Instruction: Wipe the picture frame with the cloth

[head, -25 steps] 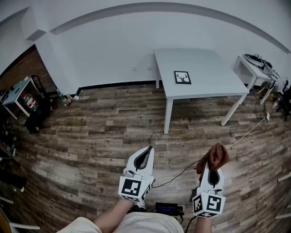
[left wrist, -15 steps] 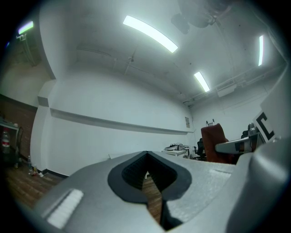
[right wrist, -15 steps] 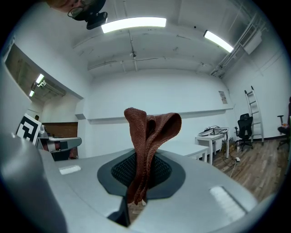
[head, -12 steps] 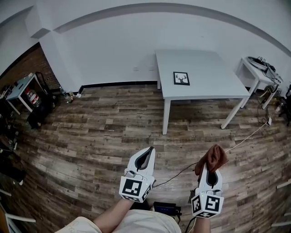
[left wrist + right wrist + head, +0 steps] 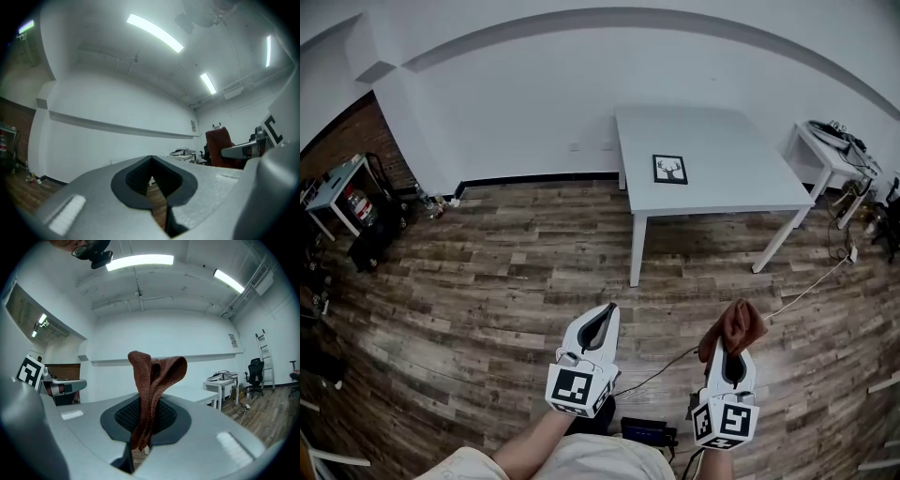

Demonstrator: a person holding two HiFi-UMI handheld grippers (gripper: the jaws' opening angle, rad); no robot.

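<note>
1. My left gripper (image 5: 603, 312) is held low, close in front of my body, above the wood floor (image 5: 487, 272). Its jaws are closed tip to tip with nothing between them. Only a sliver of floor shows through the slot behind the tips.
2. My right gripper (image 5: 732, 350) is beside it at about the same height. Its jaws are clamped on the cloth (image 5: 736, 323). The brown cloth is pinched between the pads, and its free end stands up past the tips in a folded bunch.
3. Both grippers point forward, away from me.
4. A cable (image 5: 811, 277) runs across the floor ahead of the right gripper.
5. Farther on stands a white table (image 5: 722, 187), well apart from both grippers.
6. The picture frame (image 5: 669, 169) lies flat on the table top, toward its left side. It has a black border around a dark antlered figure on white. The cloth is nowhere near it.
7. A small side table (image 5: 820, 141) stands at far right, against the white wall (image 5: 516, 103).
</note>
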